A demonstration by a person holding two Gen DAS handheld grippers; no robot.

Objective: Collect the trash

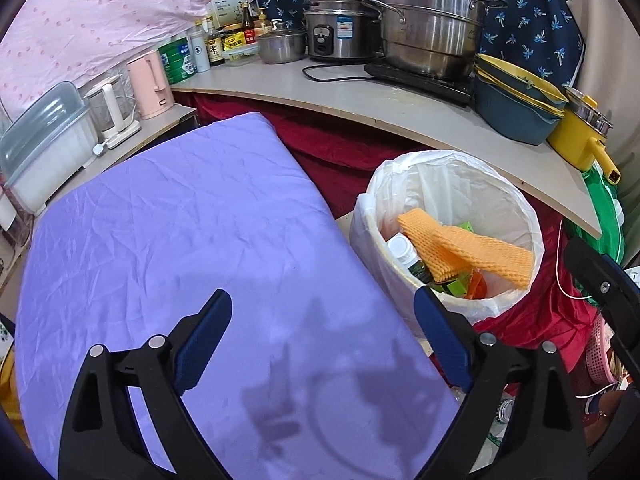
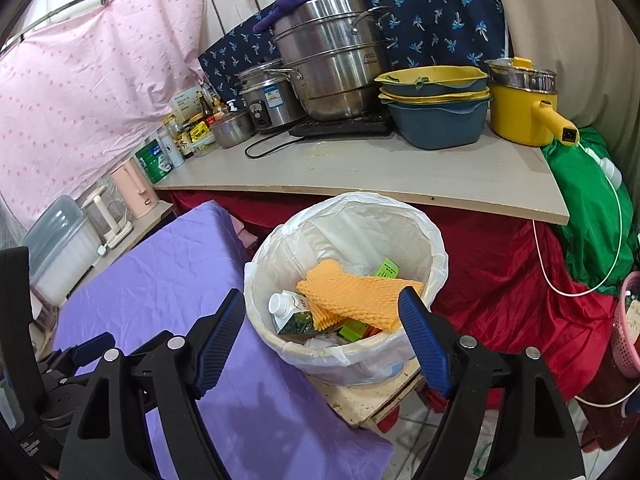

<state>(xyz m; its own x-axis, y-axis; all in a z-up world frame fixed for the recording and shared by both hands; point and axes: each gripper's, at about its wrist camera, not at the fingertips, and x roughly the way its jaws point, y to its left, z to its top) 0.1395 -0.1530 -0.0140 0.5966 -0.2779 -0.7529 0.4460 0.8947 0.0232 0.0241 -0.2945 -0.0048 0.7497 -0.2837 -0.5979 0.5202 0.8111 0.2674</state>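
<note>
Both jaws spread, empty. Lined bin (image 2: 348,280) at twelve o'clock of right gripper (image 2: 324,316); two o'clock of left gripper (image 1: 324,336).

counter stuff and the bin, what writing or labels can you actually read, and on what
"ASD": side of the big steel steamer pot.
Rice cooker sticker: too small.
Bottles and box at the back: blurred.
Green tin: blurred.
Cartons in the trash bin: unreadable.

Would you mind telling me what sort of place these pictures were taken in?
Most likely a makeshift kitchen corner in a small home. A steamer pot and rice cooker stand on a board counter, sauce bottles alongside, and a lined trash bin below.
</note>
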